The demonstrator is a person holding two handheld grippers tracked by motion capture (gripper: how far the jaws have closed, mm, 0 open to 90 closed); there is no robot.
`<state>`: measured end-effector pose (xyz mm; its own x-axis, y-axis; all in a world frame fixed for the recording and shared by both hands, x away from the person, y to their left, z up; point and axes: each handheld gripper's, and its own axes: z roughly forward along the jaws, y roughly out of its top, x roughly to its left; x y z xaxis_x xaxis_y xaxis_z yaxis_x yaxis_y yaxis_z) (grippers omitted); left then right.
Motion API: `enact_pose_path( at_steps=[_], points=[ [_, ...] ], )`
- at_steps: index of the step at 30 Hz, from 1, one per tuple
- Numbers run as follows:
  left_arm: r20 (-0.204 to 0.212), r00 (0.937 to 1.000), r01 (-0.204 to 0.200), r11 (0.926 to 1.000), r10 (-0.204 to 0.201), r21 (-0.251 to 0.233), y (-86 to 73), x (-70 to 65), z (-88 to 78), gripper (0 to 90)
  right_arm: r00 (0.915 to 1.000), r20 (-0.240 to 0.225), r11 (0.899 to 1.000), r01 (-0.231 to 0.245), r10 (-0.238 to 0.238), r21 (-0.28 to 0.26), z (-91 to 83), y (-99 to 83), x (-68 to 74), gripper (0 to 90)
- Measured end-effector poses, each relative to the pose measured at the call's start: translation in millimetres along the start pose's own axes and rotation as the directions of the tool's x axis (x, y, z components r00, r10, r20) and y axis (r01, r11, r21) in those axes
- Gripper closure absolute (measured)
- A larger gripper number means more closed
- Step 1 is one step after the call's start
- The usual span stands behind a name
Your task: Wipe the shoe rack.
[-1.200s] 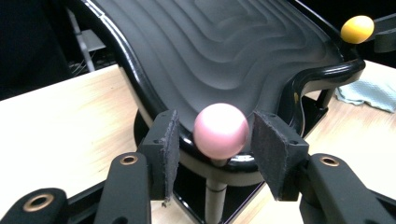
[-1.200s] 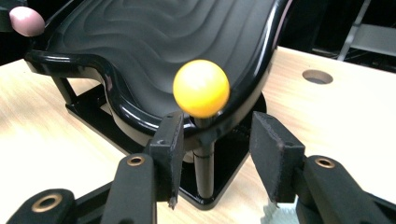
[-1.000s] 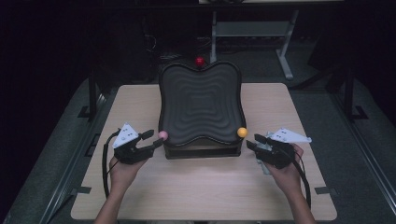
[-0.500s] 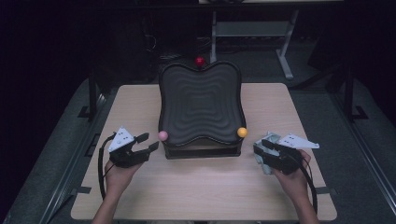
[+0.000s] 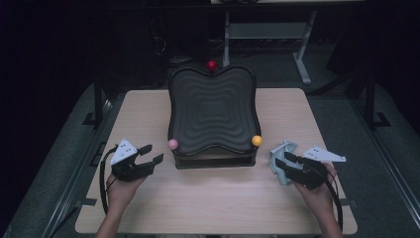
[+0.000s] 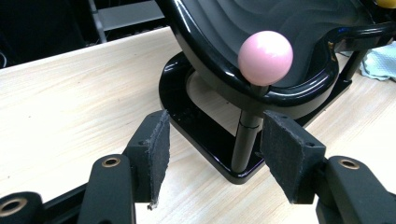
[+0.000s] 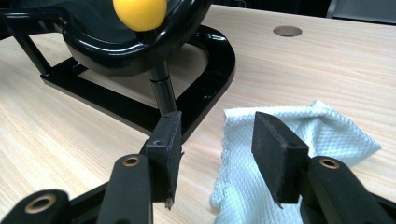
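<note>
A black wavy tray sits tilted on a black stand in the middle of the table. A pink ball tops its front left corner, a yellow ball the front right, a red ball the back. My left gripper stands open short of the pink ball; its jaws have just been opening and hold nothing. My right gripper is open over a pale cloth, its jaws having widened a little, the pads not pressing it.
The light wooden table has a round cable hole behind the cloth. A cable loops from each gripper by the person's wrists. Beyond the table's far edge stands a grey desk frame on a dark floor.
Both grippers have drawn back from the tray's front corners toward the person. The left one has left the pink ball and opened wider. The cloth now shows under the right jaws.
</note>
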<state>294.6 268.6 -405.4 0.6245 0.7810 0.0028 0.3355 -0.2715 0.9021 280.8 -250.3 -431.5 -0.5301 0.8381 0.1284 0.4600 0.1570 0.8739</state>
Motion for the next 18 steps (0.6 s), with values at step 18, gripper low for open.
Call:
enact_pose_path(
  at_steps=[18],
  points=[
    [-0.016, 0.9999, -0.002, 0.9997, 0.003, 0.023, -12.2, 1.8, -2.8, 39.4, 0.9998, 0.013, 1.000, -0.015, 0.014, 0.009, -7.8, -13.6, -5.8, 50.2]
  ],
)
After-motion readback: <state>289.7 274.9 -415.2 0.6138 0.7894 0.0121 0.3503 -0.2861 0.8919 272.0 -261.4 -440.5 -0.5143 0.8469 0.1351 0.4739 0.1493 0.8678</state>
